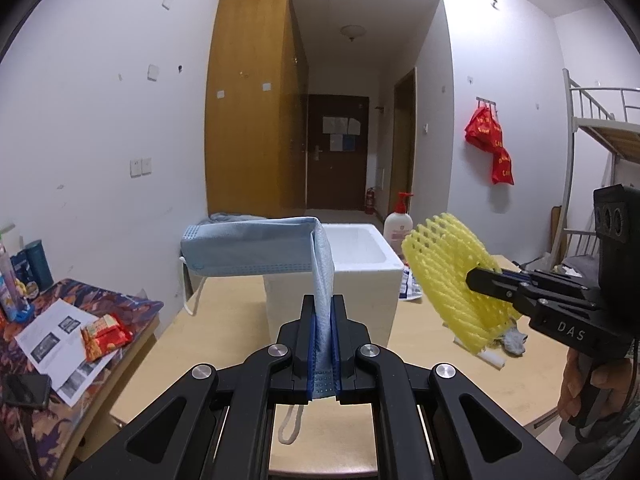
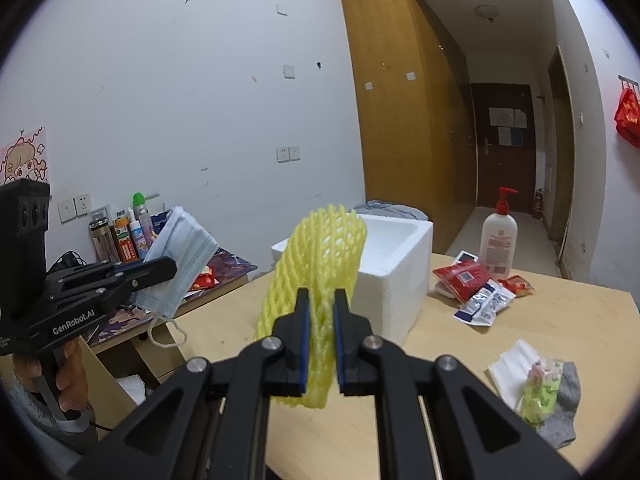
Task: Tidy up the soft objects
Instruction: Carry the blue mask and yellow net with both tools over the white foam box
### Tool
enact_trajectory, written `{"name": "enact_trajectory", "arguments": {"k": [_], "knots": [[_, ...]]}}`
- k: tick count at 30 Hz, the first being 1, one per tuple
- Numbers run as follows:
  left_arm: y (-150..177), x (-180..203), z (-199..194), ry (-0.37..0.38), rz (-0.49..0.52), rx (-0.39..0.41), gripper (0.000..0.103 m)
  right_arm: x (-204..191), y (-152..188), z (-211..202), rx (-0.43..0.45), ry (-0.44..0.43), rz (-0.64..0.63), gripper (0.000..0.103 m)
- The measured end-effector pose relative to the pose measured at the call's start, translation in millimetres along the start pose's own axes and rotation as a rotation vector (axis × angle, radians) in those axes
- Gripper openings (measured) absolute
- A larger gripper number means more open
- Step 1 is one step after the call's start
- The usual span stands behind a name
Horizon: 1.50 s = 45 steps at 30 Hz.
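Left claw [image 1: 323, 320] was clamped on the limp blue face mask [image 1: 256, 250], right claw [image 2: 321, 312] pinching the springy yellow foam net [image 2: 316, 280], both light, held at an edge, just short of the white foam box [image 2: 394, 276] on the counter [image 2: 440, 360].

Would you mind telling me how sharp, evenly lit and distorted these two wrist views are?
Left wrist view: sharp on the blue face mask clamped in the left gripper; strong fisheye bends the walls, corners vignette black. Right wrist view: yellow foam net crisp in the right gripper; soft even room light, faint shadows beside the white foam box, no glare or motion blur.
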<state>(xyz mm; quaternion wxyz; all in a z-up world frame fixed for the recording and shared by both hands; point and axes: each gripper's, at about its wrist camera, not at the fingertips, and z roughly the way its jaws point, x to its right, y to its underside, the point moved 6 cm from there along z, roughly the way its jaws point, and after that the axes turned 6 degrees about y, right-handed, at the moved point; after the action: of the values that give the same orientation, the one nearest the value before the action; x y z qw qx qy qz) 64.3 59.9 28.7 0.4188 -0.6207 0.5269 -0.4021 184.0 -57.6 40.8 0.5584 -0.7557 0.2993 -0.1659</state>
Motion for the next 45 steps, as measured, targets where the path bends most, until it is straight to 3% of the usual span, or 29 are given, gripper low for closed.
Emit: {"name": "enact_trajectory", "arguments": {"k": [23,45], "knots": [[-53,-32,82,0.060,0.058,-0.019,0.007,8,-60,71,-0.008,0.055,-0.004,0.013],[-71,-23,174,0.172,0.100,-0.116,0.007,45,-74,118,-0.052,0.132,0.052,0.013]]}}
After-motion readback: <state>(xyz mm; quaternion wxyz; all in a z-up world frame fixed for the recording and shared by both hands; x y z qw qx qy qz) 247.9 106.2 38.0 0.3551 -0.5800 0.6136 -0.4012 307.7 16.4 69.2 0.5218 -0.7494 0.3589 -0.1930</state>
